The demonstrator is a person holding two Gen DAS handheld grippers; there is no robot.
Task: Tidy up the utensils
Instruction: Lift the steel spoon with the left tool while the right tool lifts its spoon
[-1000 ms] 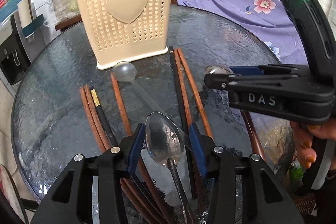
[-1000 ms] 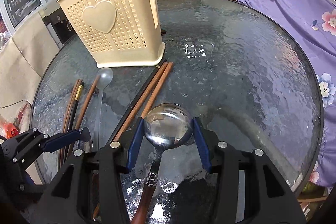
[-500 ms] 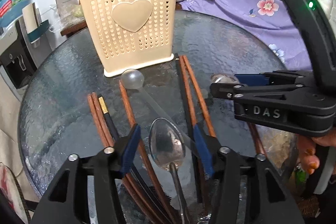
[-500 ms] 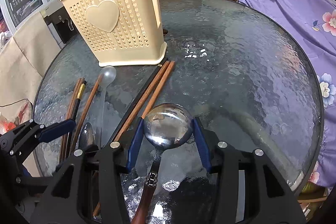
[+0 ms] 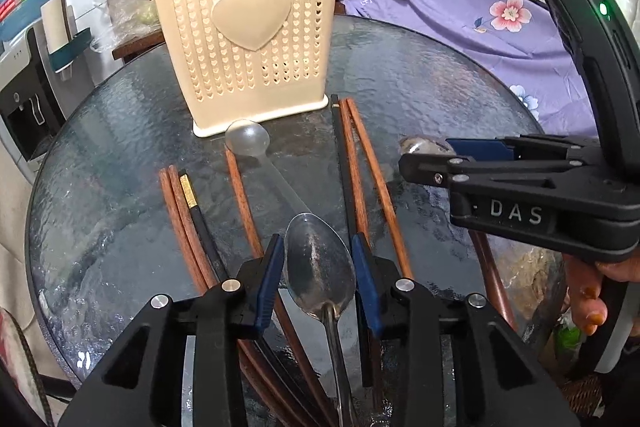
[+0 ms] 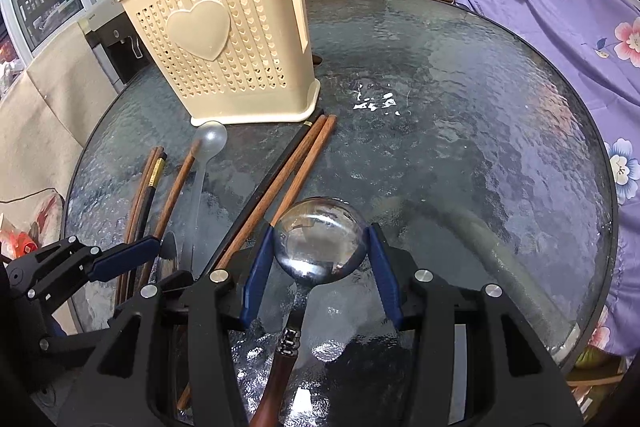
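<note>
The left gripper (image 5: 314, 269) is closing its jaws around a steel spoon (image 5: 320, 263), its pads seeming to be touching the bowl. The right gripper (image 6: 318, 263) is clasping a round ladle (image 6: 320, 241).

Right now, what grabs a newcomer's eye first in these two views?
The cream perforated utensil holder with its heart emblem stands at the far side of the glass table. Up close, each gripper frames a spoon: the left gripper a steel spoon, the right gripper a round ladle spoon. Wooden chopsticks lie scattered between.
</note>
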